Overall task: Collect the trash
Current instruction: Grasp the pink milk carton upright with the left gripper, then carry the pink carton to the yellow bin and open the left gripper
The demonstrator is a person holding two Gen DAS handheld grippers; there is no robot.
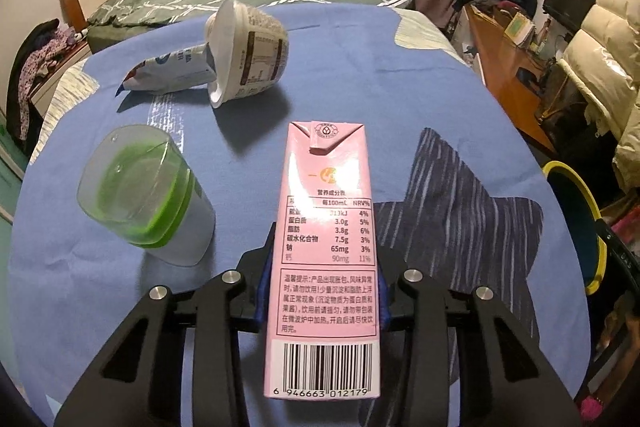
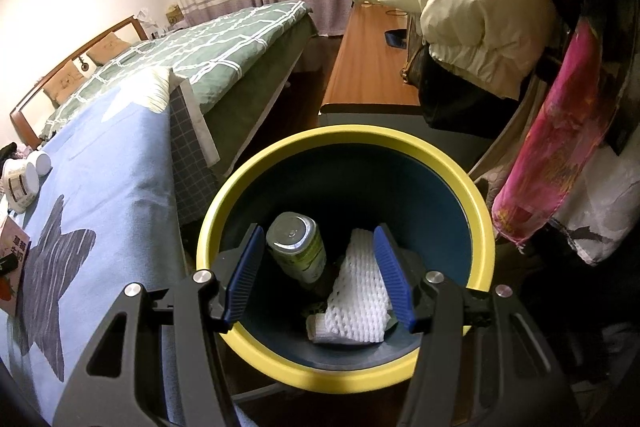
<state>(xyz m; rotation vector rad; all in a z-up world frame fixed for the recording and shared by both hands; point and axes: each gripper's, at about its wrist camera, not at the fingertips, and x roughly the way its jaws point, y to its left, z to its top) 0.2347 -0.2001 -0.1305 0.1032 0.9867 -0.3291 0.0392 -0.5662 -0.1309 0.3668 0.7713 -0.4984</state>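
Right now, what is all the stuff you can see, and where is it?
milk carton: one, pink, on the blue cover, held in the left claw
yogurt tub: one, white, tipped over, far side
pouch: one, white-blue, lying against the tub
bottle: one, green-capped, left of the carton
bin: one, yellow rim, beside the bed
can: one, green, in the bin
foam net: one, white, in the bin
left claw: shut on the carton
right claw: open, above the bin

Pink milk carton (image 1: 326,247) laid flat lengthwise, nutrition panel up, barcode nearest; white yoghurt tub (image 1: 250,53) tipped on its side at eleven o'clock, crumpled pouch (image 1: 168,73) beside it; green-lidded clear cup (image 1: 146,193) tilted at nine o'clock
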